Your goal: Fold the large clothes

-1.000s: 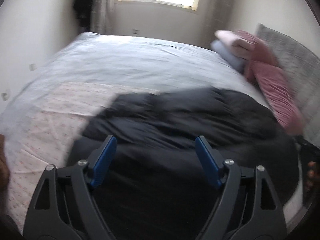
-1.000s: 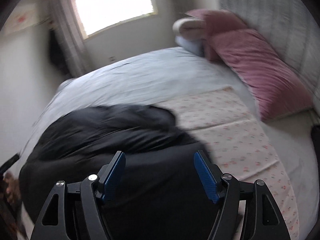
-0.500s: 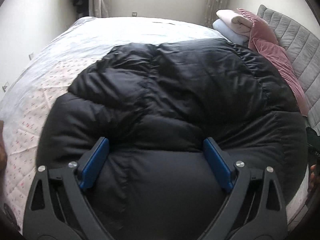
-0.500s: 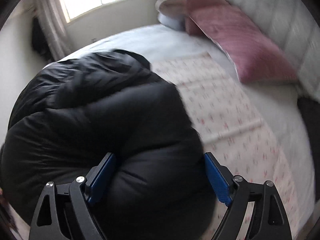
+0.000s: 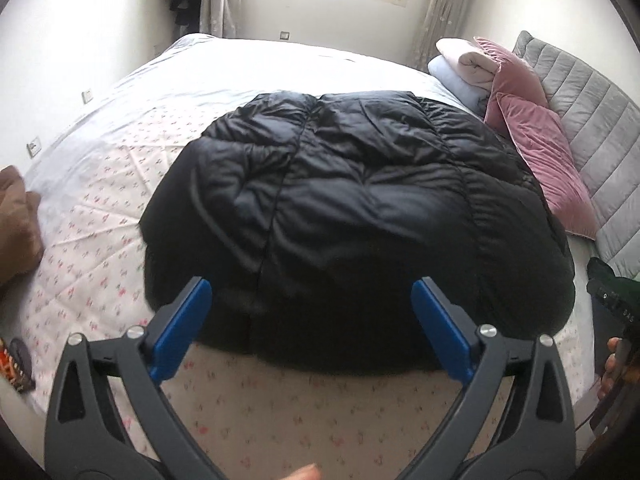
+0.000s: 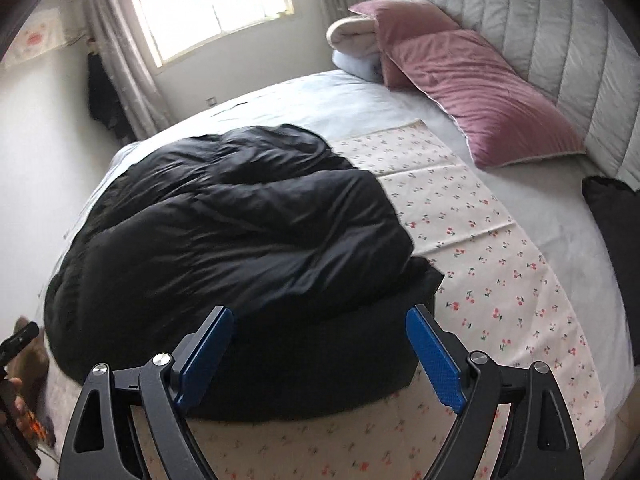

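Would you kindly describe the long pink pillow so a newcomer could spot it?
Start at the grey padded headboard. Along its base lies the long pink velvet pillow. Unlike the squarer pink cushion behind it, it is elongated and lies flat beside the cherry-print sheet.

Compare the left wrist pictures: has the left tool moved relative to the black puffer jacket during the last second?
Yes. The left tool has backed away toward the bed's near edge: the black puffer jacket now lies beyond its opened blue pads, with floral sheet showing between them.
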Motion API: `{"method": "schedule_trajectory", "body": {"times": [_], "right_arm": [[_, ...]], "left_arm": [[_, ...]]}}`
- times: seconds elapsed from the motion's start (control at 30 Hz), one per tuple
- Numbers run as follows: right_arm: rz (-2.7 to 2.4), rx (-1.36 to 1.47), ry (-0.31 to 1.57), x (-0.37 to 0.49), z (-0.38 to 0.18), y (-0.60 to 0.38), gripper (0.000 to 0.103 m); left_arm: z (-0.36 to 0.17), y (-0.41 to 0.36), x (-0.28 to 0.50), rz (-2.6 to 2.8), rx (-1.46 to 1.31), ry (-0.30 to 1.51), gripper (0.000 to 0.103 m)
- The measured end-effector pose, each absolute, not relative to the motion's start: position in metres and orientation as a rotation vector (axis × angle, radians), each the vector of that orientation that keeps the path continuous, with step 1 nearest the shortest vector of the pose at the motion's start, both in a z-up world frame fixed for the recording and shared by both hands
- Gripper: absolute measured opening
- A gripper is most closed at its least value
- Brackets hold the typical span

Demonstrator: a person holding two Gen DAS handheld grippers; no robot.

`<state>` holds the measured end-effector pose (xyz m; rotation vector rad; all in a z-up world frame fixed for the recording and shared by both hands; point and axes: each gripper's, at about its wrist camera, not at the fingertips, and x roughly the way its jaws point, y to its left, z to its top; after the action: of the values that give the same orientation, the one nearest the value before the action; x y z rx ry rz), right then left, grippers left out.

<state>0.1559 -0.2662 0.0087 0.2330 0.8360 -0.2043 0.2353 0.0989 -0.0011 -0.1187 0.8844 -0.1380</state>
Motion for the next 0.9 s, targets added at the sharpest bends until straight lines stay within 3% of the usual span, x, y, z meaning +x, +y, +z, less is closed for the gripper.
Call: {"method": "schedule_trajectory", "body": {"times": [0.43, 0.53, 0.9], "right_arm": [[-0.206, 0.12, 0.763, 0.1, 0.036, -0.228, 0.09], [-0.204, 0.087, 0.76, 0.088, 0.04, -0.216, 0.102], [-0.201, 0.024, 0.797, 0.056, 0.036, -0.174, 0.103]], "left_arm": [[0.015, 0.082, 0.166, -0.1, -0.054, 0.885, 0.102], [0.016, 0.077, 0.154, -0.094, -0.04, 0.888, 0.102], [0.001, 0.049, 0.119, -0.093, -0.013, 0.926, 0.102]]}}
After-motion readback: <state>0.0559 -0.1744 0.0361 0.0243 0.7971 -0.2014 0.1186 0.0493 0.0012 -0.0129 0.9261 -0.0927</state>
